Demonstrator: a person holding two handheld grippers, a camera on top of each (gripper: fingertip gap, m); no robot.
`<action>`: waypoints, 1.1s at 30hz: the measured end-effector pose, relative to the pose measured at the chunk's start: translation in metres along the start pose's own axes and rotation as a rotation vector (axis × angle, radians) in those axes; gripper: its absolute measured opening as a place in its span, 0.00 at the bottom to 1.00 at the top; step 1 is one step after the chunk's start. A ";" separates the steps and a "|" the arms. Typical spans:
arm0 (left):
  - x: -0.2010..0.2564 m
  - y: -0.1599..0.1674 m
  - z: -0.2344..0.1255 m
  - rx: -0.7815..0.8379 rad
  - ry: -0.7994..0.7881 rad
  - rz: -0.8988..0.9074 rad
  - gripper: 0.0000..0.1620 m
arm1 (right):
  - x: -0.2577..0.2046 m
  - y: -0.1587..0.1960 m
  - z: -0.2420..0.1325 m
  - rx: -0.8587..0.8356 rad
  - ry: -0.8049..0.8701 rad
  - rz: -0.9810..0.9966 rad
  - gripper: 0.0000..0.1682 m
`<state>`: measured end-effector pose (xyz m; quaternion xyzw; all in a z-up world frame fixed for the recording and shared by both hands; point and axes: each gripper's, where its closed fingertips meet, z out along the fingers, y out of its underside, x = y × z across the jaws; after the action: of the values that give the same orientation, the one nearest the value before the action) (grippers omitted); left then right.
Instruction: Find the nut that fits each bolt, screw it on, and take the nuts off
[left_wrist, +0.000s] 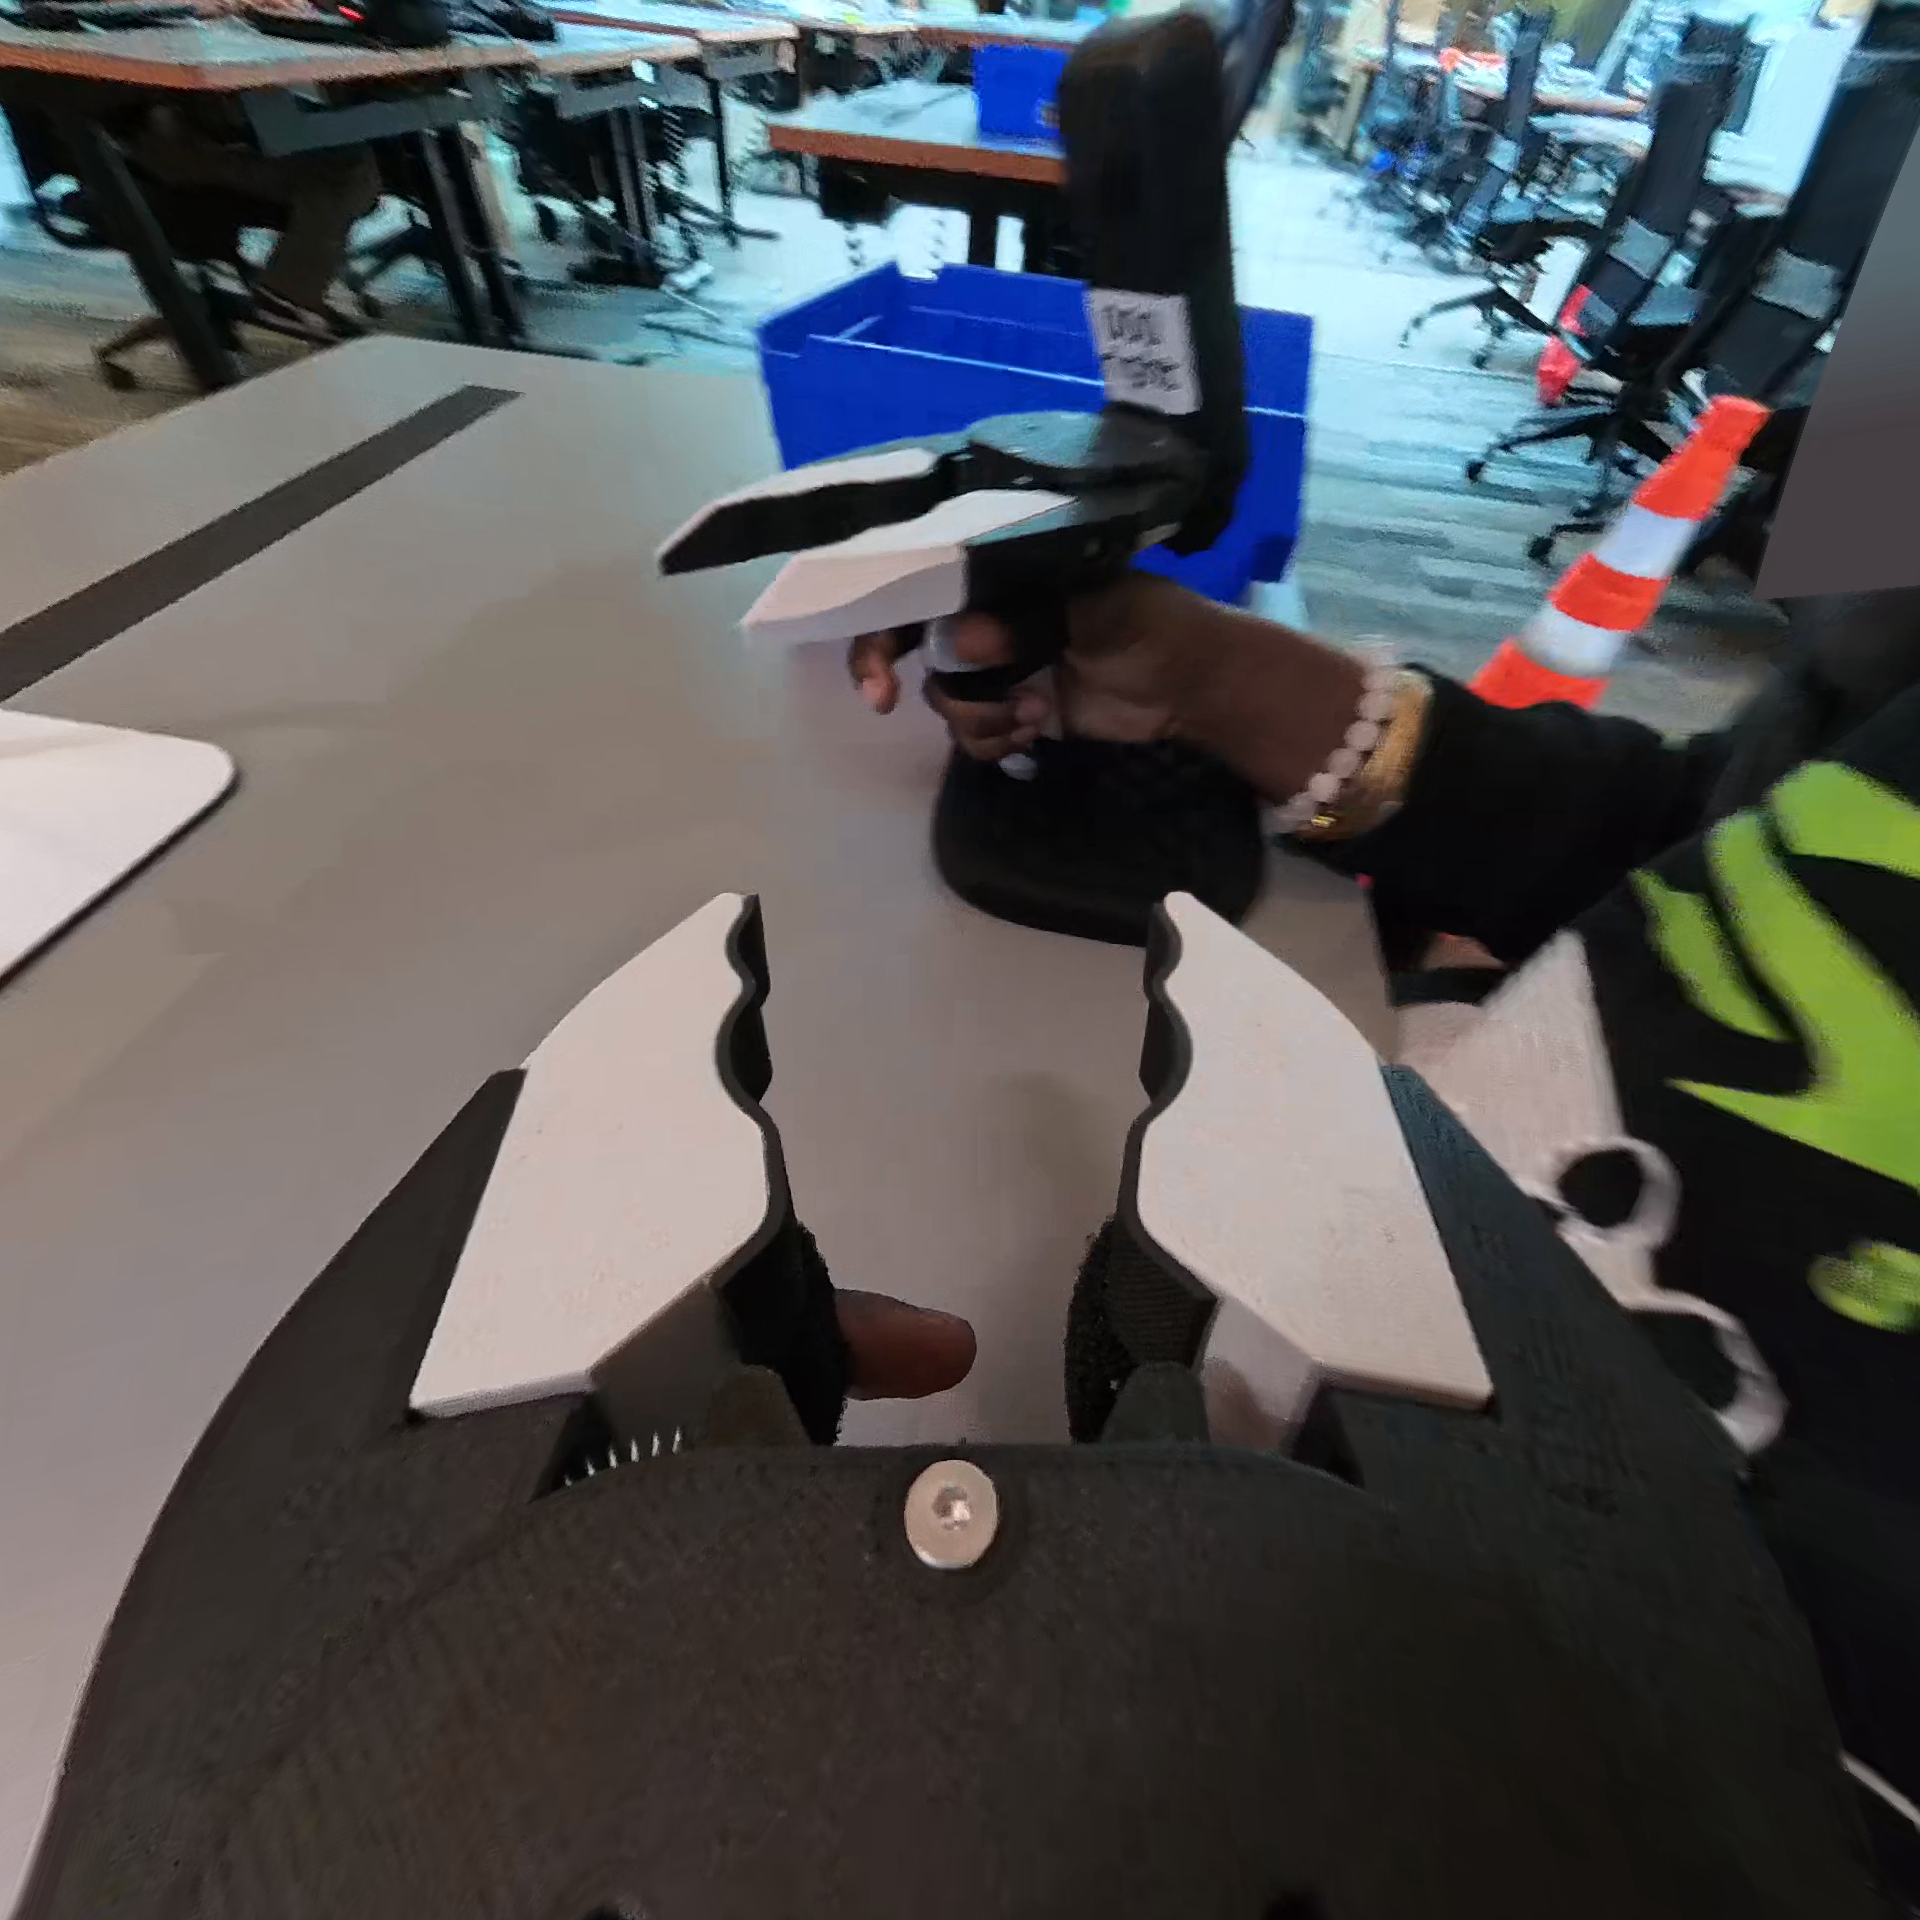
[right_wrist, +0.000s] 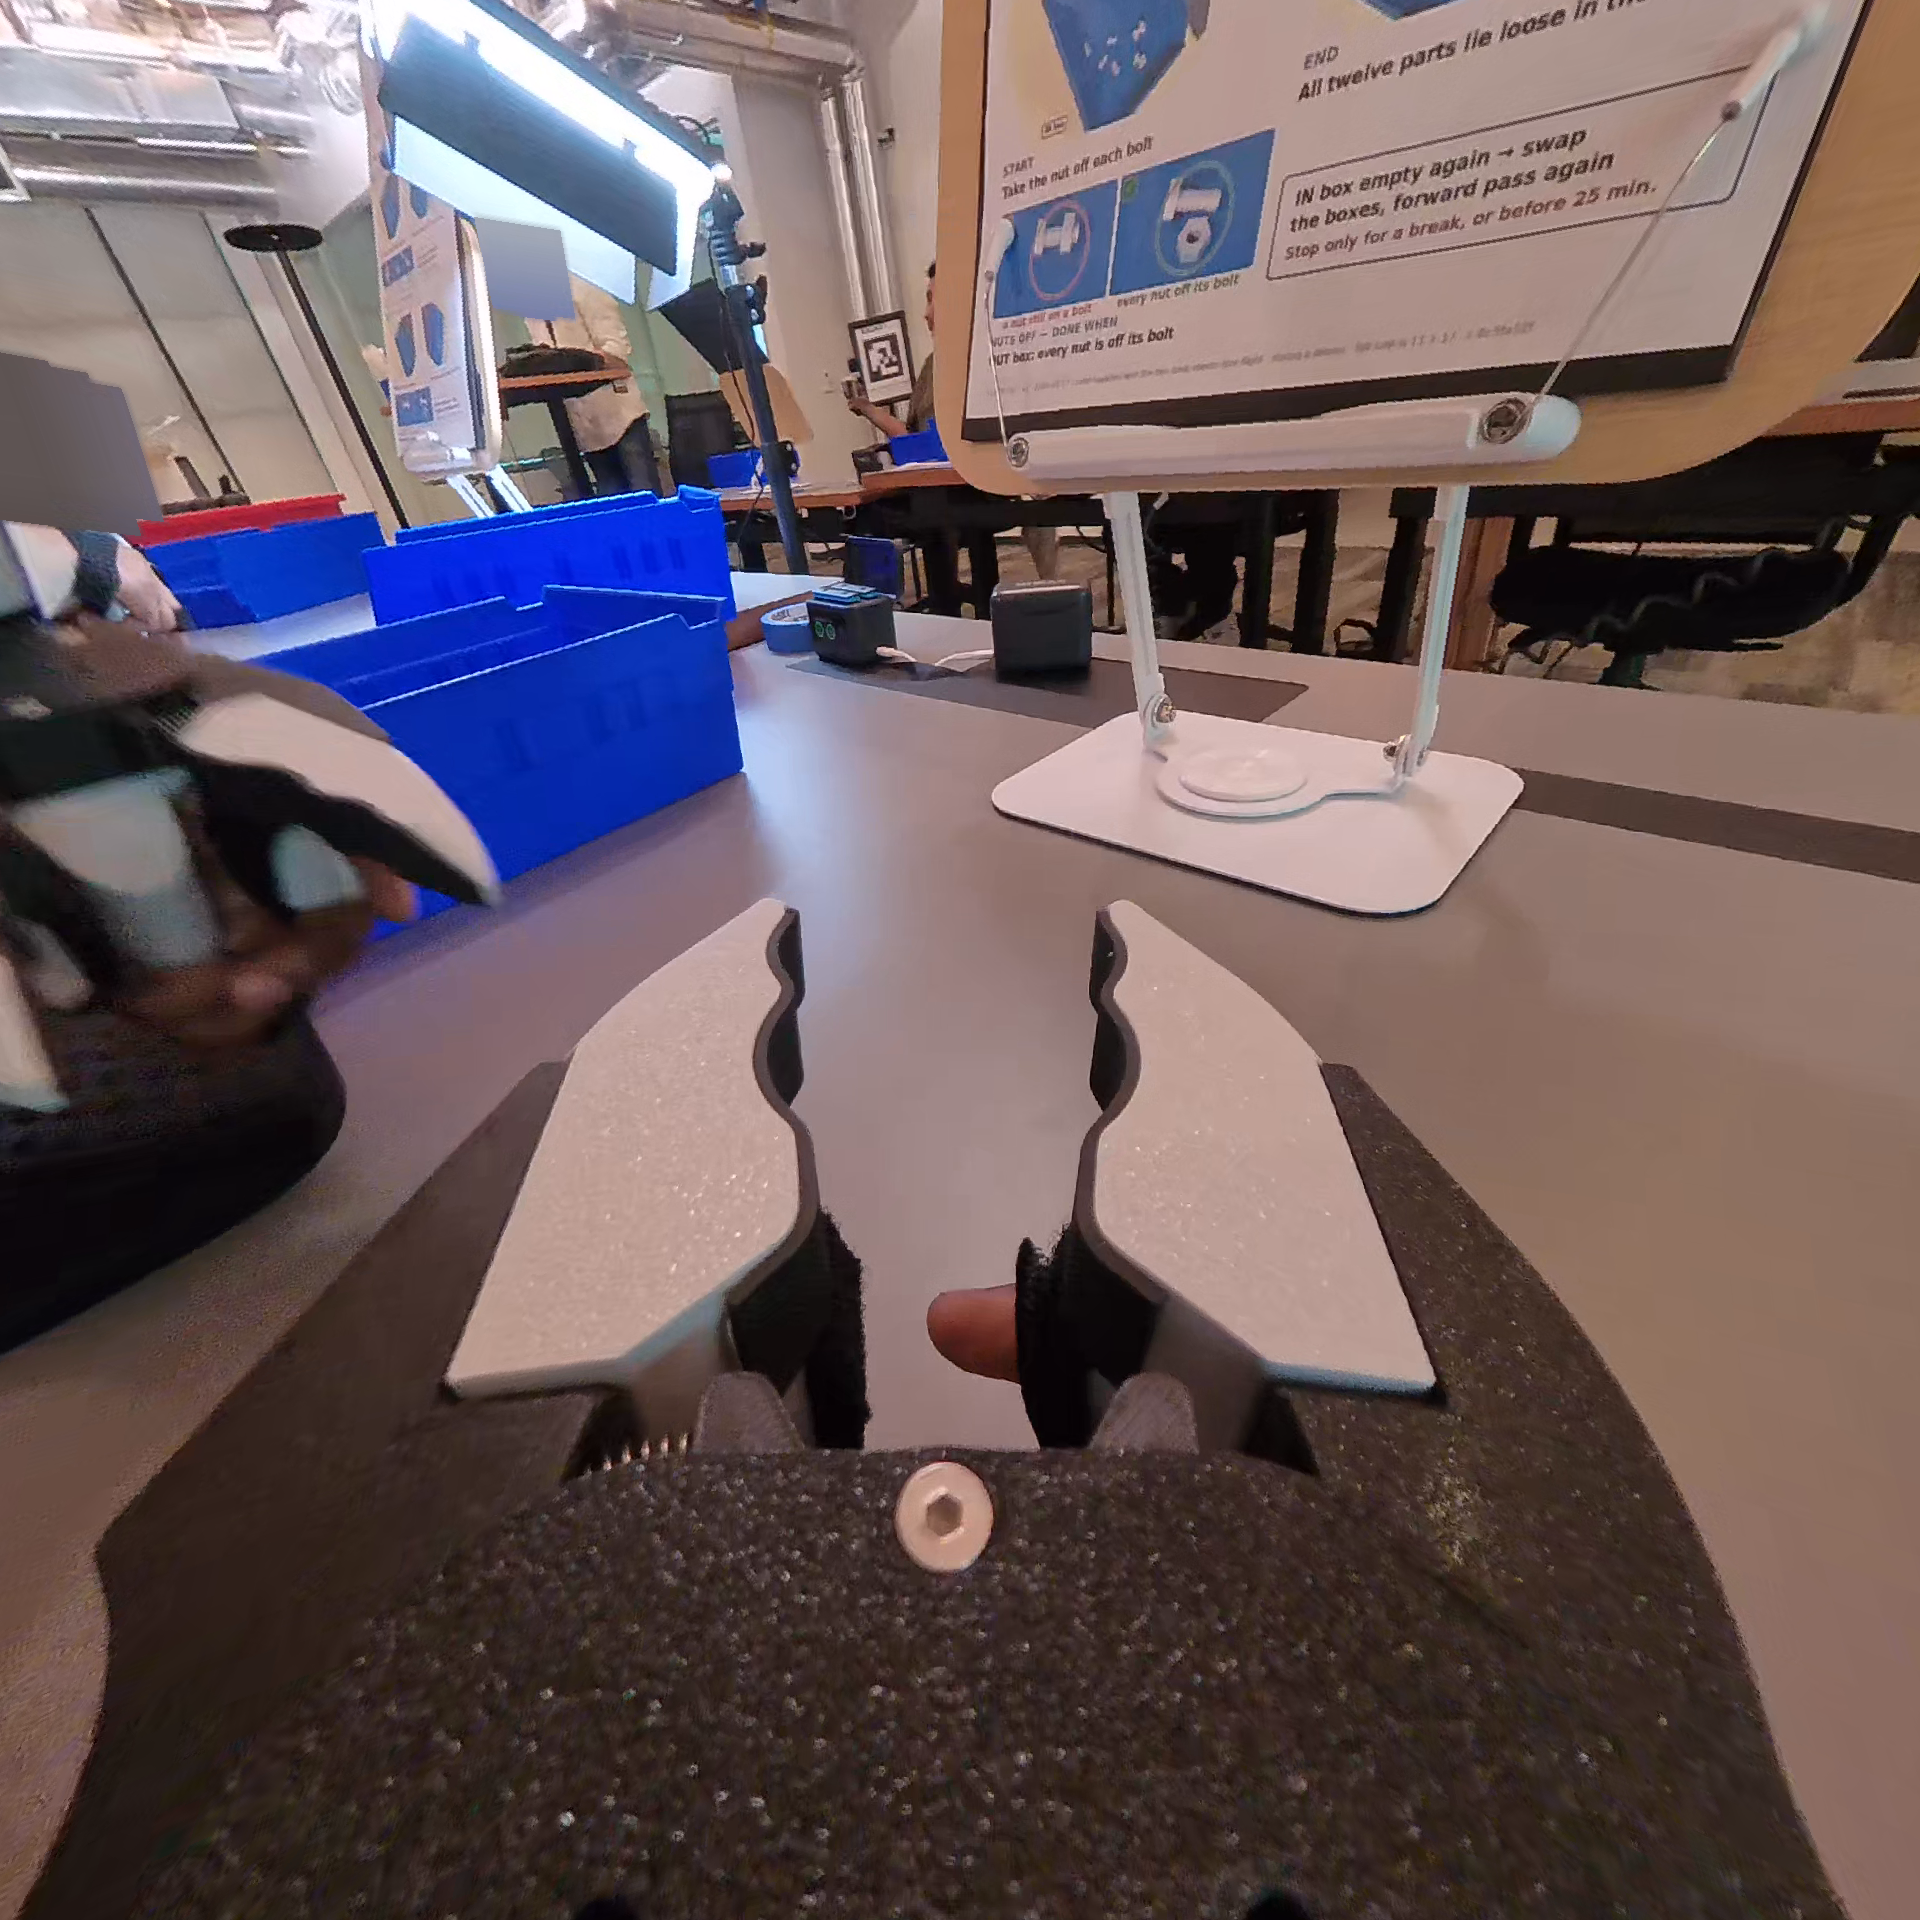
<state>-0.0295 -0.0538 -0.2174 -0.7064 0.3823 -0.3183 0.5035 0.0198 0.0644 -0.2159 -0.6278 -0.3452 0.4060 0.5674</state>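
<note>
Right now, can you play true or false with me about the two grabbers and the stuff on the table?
1. The left gripper is open with nothing in it. True.
2. The right gripper is squeezing a nut. False: it is open and holds nothing.
3. Blue bins sit on the grey table. True.
4. The stand's white base is inside a blue bin. False: it rests on the table, apart from the bins.

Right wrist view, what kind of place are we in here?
Probably an open-plan office or lab used as a workstation: rows of desks, blue parts bins on a grey table, and an instruction sheet on a stand.
</note>
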 end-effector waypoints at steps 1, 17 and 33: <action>0.007 -0.007 -0.014 -0.026 0.018 0.020 0.42 | 0.000 0.000 0.000 -0.001 -0.002 0.003 0.32; -0.137 0.147 -0.330 -1.245 -0.533 -0.257 0.24 | -0.013 0.006 0.003 -0.042 -0.031 -0.085 0.31; -0.158 0.197 -0.344 -1.338 -0.437 -0.367 0.20 | -0.016 0.006 0.003 -0.041 -0.039 -0.105 0.30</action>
<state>-0.4403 -0.1184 -0.3162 -0.9633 0.2611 0.0529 -0.0330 0.0099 0.0508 -0.2197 -0.6122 -0.3968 0.3807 0.5682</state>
